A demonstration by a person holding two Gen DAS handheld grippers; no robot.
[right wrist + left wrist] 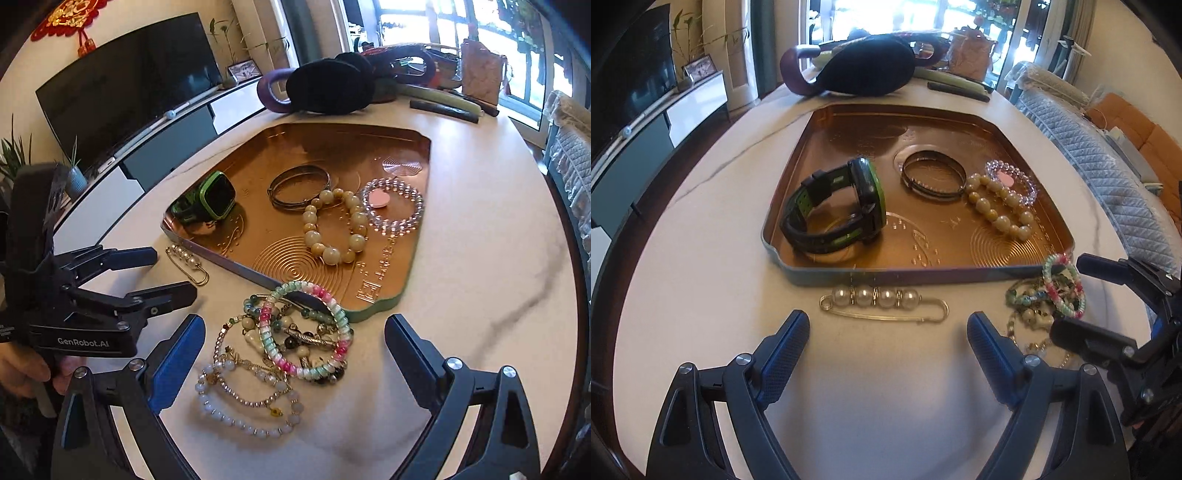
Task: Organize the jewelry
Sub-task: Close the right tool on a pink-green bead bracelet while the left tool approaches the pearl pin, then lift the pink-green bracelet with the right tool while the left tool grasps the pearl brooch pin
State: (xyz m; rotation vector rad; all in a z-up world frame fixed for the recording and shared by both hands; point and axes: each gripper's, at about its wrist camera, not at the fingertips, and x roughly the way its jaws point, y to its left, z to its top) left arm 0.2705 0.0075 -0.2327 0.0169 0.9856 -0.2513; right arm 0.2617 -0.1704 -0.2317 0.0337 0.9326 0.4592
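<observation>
My jaws gape empty over the pale veined counter (pixel 701 258); a dark television (pixel 125 96), perhaps off, stands beyond.

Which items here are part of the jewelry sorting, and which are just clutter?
Job:
gold tray
green watch
metal bangles
cream bead bracelet
clear bead bracelet
pearl pin
bracelet pile

Lying about:
black hat
purple ring
TV

home living room: television (pixel 125 77), sofa (pixel 1137 147), houseplants (pixel 236 33)
</observation>
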